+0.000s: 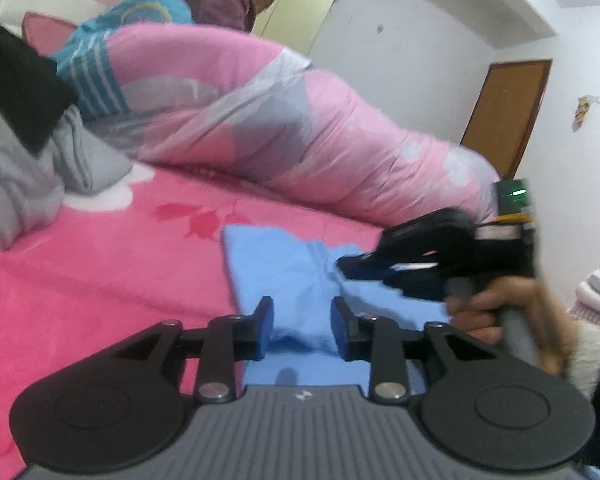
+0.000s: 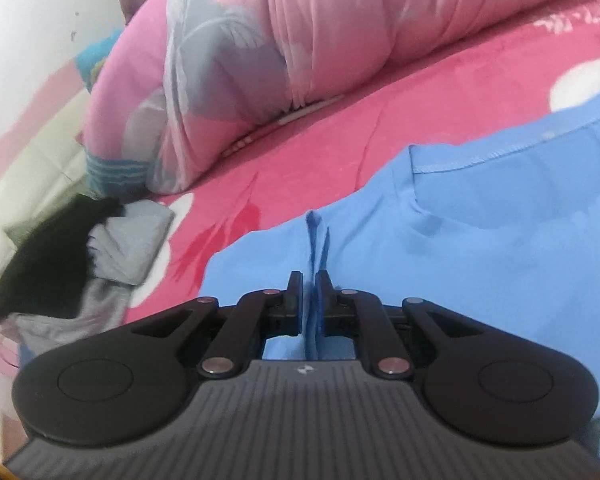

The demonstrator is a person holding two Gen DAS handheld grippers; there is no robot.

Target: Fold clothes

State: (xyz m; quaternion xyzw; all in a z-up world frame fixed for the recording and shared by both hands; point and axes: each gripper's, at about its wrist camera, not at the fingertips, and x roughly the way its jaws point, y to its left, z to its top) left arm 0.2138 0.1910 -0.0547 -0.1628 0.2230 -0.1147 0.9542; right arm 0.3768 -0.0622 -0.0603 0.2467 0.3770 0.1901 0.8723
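The thin pinch is what I would worry about: the right gripper (image 2: pixel 309 304) has its jaws pressed nearly together on a narrow upright ridge of the blue garment (image 2: pixel 480 240), and so little cloth sits between the pads that a quick pull could slide it free and let that part flop back crooked. The left gripper (image 1: pixel 302 328) is another risk, because its jaws stand spread with a bunched fold of the same blue cloth rising between them but not clamped, as far as I can tell; if one side moves while the other has no hold, the fabric may drag across the fleecy pink bedspread (image 1: pixel 100 280) and wrinkle instead of folding clean. In the left wrist view the right gripper (image 1: pixel 384 270) and the hand (image 1: pixel 500 312) holding it are blurred, so I cannot judge from there how firm the grip is. The garment itself lies on the bedspread right in front of both tools, a soft light-blue knit with a stitched hem showing, partly flat and partly gathered into creases near the fingers. A rolled pink quilt (image 1: pixel 300 128) lies behind it, with grey and black clothes (image 2: pixel 80 256) heaped well off to one side.
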